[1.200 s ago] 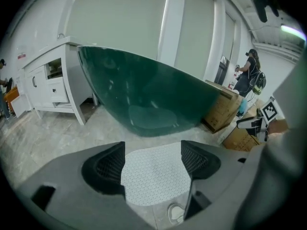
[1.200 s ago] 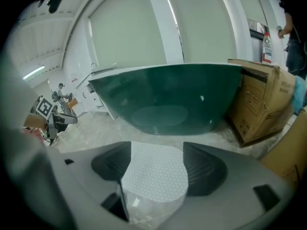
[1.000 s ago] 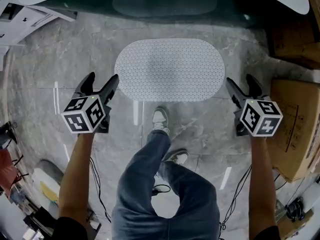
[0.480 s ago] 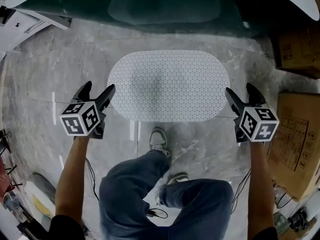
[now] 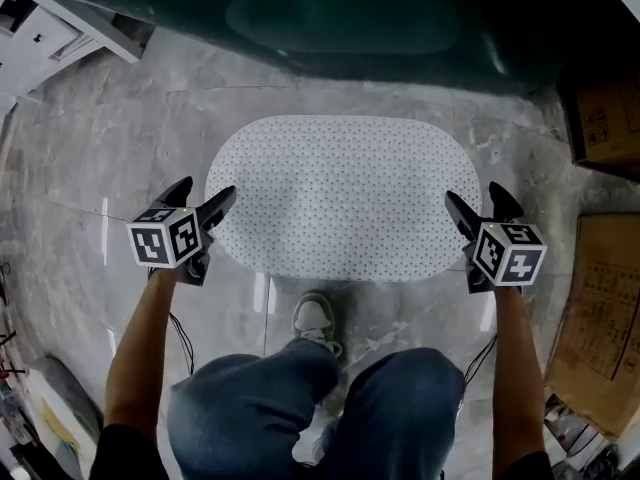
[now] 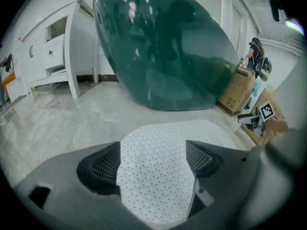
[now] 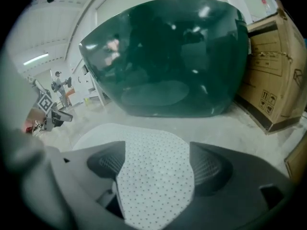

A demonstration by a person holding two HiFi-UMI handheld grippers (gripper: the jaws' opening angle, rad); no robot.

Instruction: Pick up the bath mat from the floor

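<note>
A white oval bath mat (image 5: 340, 198) with small dark dots lies flat on the grey marble floor. My left gripper (image 5: 205, 193) hovers at the mat's left end, and my right gripper (image 5: 473, 196) at its right end. Both are open, and their jaws have just been opening wider. In the left gripper view the mat (image 6: 158, 176) shows through the gap of the left gripper (image 6: 153, 159), with no pad pressing on it. It is the same in the right gripper view: the mat (image 7: 153, 181) lies beyond the gap of the right gripper (image 7: 157, 164), untouched.
A dark green bathtub (image 5: 340, 18) stands just beyond the mat. Cardboard boxes (image 5: 605, 118) sit at the right, another (image 5: 600, 298) nearer. A white cabinet (image 5: 50, 28) is at the far left. The person's shoe (image 5: 315, 318) rests just short of the mat's near edge.
Both grippers have come down toward the floor and now flank the mat's two ends. The person has crouched, so the mat looks larger and closer.
</note>
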